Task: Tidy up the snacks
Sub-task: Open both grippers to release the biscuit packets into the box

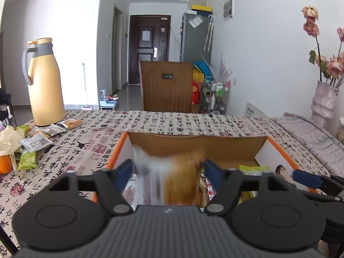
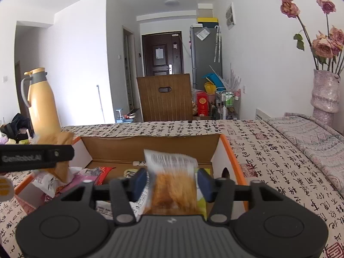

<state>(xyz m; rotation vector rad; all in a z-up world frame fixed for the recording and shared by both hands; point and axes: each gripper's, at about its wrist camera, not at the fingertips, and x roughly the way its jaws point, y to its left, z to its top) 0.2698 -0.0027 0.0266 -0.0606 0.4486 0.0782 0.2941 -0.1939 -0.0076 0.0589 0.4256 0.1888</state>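
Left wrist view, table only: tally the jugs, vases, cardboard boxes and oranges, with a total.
Yellow jug: 1
Vase: 1
Cardboard box: 1
Orange: 1
Total: 4

Right gripper (image 2: pixel 172 183) over orange-edged cardboard box (image 2: pixel 234 161), jaws apart, blurred orange snack packet (image 2: pixel 172 185) between pads, contact unclear. Left gripper's finger (image 2: pixel 36 157) at left edge. Yellow thermos (image 2: pixel 42 105) far left.
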